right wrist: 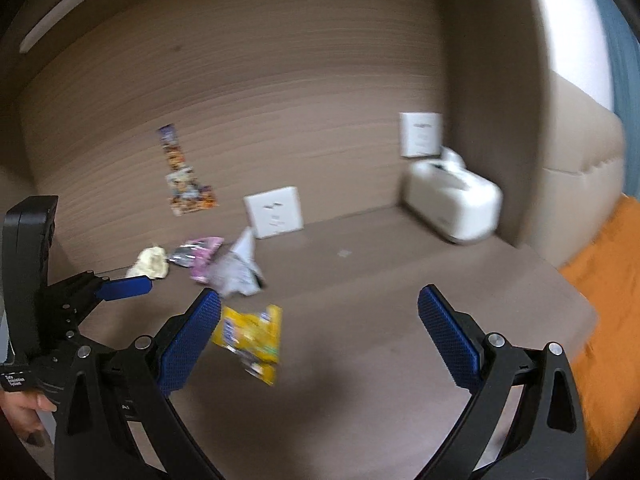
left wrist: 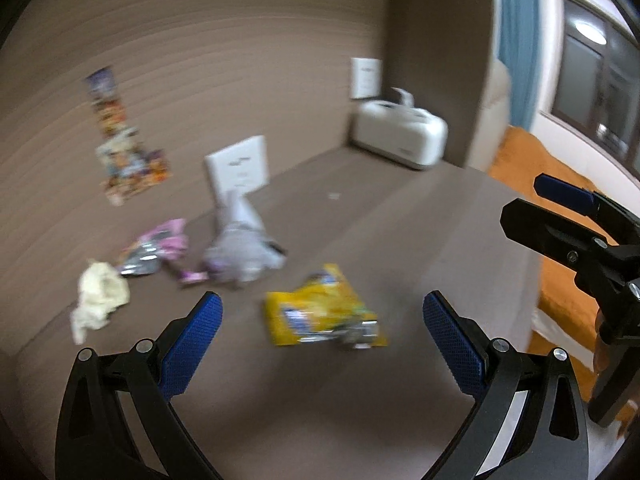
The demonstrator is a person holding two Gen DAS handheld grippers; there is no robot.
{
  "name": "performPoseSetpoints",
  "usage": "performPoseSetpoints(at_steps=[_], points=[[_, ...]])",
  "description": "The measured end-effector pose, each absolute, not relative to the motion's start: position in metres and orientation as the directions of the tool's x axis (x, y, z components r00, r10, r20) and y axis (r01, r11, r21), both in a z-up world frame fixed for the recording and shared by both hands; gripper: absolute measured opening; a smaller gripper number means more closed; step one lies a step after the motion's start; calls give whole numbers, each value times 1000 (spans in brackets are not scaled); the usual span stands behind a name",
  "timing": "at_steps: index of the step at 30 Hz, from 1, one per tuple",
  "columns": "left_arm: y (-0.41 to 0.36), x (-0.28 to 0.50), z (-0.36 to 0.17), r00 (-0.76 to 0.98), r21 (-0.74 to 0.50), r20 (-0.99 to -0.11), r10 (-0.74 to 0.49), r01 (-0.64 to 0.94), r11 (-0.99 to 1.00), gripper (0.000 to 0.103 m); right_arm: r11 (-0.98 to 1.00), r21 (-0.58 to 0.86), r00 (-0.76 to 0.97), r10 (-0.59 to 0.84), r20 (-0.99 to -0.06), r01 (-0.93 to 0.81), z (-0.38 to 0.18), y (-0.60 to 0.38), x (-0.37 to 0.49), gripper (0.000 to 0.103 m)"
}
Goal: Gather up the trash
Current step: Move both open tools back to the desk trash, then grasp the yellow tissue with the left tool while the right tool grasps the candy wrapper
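Trash lies on a brown shelf top (left wrist: 400, 220). A yellow snack wrapper (left wrist: 324, 314) sits nearest, just beyond and between the fingers of my open left gripper (left wrist: 322, 304). Behind it are a crumpled grey-white wrapper (left wrist: 240, 248), a pink and silver wrapper (left wrist: 154, 250) and a cream tissue wad (left wrist: 100, 298). In the right wrist view my right gripper (right wrist: 320, 300) is open and empty, with the yellow wrapper (right wrist: 252, 340) by its left finger, the grey-white wrapper (right wrist: 238, 266), pink wrapper (right wrist: 198, 254) and tissue wad (right wrist: 149, 264) farther back. Both views are blurred.
A white box-shaped appliance (left wrist: 402, 136) stands in the back right corner. White wall outlets (left wrist: 238, 168) and colourful stickers (left wrist: 124, 160) are on the brown back wall. An orange blanket (left wrist: 532, 184) lies to the right, beside a beige headboard (right wrist: 580, 184). A hand (right wrist: 24, 416) holds the left gripper.
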State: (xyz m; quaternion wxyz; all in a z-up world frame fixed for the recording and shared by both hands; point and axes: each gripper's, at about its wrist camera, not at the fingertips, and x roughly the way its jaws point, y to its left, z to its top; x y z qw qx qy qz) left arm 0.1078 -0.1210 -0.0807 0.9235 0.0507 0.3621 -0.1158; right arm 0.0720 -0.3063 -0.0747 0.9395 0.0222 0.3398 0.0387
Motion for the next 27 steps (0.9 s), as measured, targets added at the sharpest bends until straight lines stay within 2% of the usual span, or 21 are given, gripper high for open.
performPoseSetpoints(at_steps=[17, 27], points=[[51, 151, -94, 730, -10, -683, 16, -32, 999, 98, 950, 73, 697, 275, -662, -305, -112, -155, 194, 98], [106, 187, -123, 694, -9, -718, 55, -88, 996, 98, 941, 64, 635, 273, -723, -332, -155, -105, 258, 98]])
